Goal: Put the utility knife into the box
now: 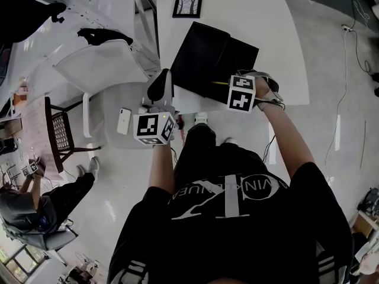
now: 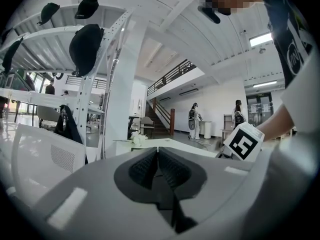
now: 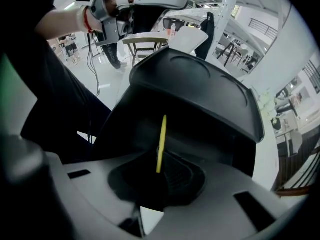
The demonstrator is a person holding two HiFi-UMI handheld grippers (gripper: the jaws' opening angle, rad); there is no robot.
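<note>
The black box point(image 1: 208, 55) lies open on the white table point(image 1: 254, 16), its lid point(image 3: 200, 86) raised. My right gripper point(image 1: 230, 85) hovers at the box's near edge. It is shut on the utility knife point(image 3: 160, 143), a thin yellow strip standing up between the jaws over the dark inside of the box. In the head view the utility knife point(image 1: 220, 83) shows as a short yellow line. My left gripper point(image 1: 160, 84) is shut with nothing in it. It sits left of the box at the table's corner; in the left gripper view the left gripper point(image 2: 158, 160) points out into the room.
A framed picture point(image 1: 188, 4) lies on the table beyond the box. A white phone point(image 1: 123, 121) rests on a grey surface left of my left gripper. A white chair point(image 1: 98, 64) and a shelf rack point(image 1: 65, 16) stand to the left. Another person point(image 1: 35, 200) sits at the lower left.
</note>
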